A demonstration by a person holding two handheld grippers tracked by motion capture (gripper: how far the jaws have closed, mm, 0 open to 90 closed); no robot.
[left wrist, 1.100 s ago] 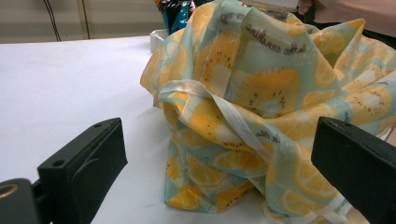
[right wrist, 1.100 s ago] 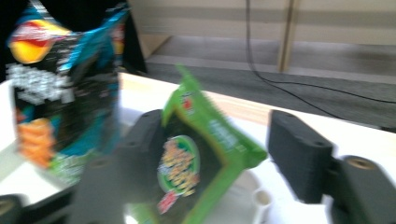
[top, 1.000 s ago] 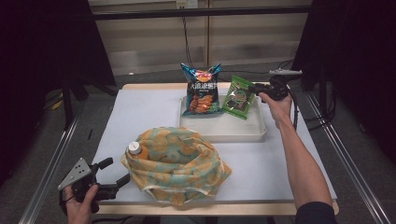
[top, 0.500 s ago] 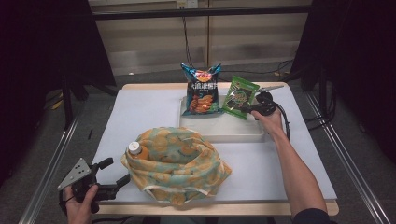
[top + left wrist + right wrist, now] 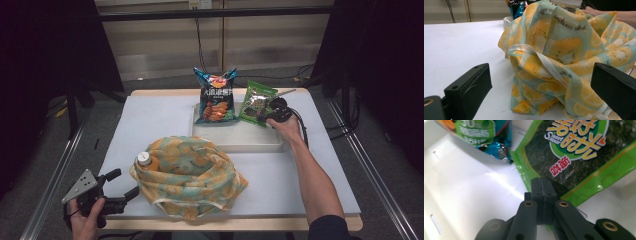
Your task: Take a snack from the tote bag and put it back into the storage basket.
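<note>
A dim room with dark drapes at both sides and pale wall panels behind surrounds a bench (image 5: 150, 125) topped with a smooth white sheet over a wooden edge. At its far middle lies a shallow white tray (image 5: 250, 142) with rounded corners and small slots in its glossy floor. Two crinkly foil packets lean in it: a blue chip bag (image 5: 216, 97) and, just beside it, a flat green seaweed packet (image 5: 255, 102) printed with a dark mottled panel and bright lettering. Nearer the person, a soft, rumpled cloth bag (image 5: 192, 175) in pale green with an orange citrus-slice print slumps on the sheet, with a white-capped orange bottle (image 5: 146, 161) poking from its left side.

The right forearm stretches forward over the tray, and the right gripper (image 5: 543, 185) points down at the seaweed packet's lower edge; its black fingers (image 5: 537, 190) have just been closing and now press together, pinching that edge. The left gripper (image 5: 117, 185) lies low at the bench's near left corner, level, with its fingers (image 5: 471, 86) spread wide and aimed at the cloth bag, touching nothing.
</note>
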